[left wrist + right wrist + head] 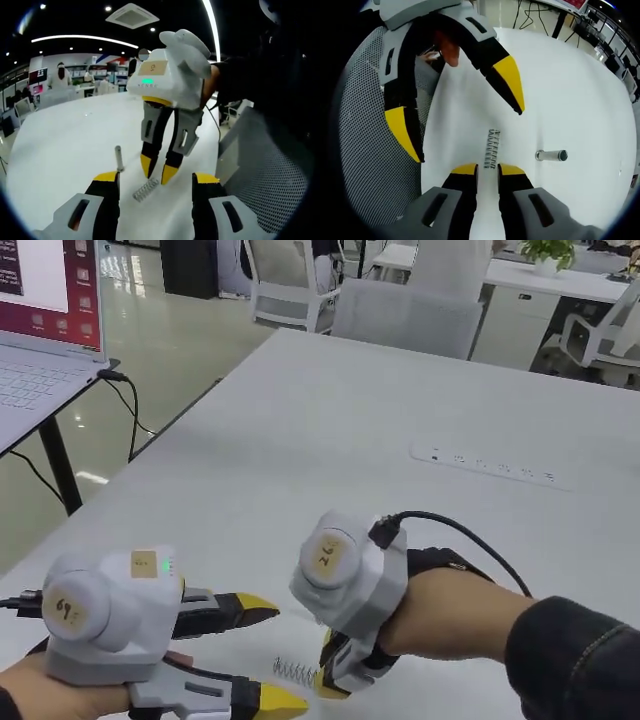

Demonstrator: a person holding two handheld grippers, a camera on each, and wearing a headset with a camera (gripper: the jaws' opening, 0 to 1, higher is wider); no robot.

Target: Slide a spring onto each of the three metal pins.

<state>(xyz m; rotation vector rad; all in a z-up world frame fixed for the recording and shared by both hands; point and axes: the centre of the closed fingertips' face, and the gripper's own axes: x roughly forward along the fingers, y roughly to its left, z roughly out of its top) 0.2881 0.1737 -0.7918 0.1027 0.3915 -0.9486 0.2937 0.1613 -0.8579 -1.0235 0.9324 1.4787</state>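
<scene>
The table has a smooth, matt white top. The spring is thin, bare, silvery metal wire. The pin is smooth grey metal with a dull sheen. The left gripper and right gripper have slightly glossy white plastic housings, and jaws of matt grey and black plastic with yellow tips. The sleeve is dark, coarse cloth. The chair is grey mesh fabric. The floor is glossy and reflects light.
</scene>
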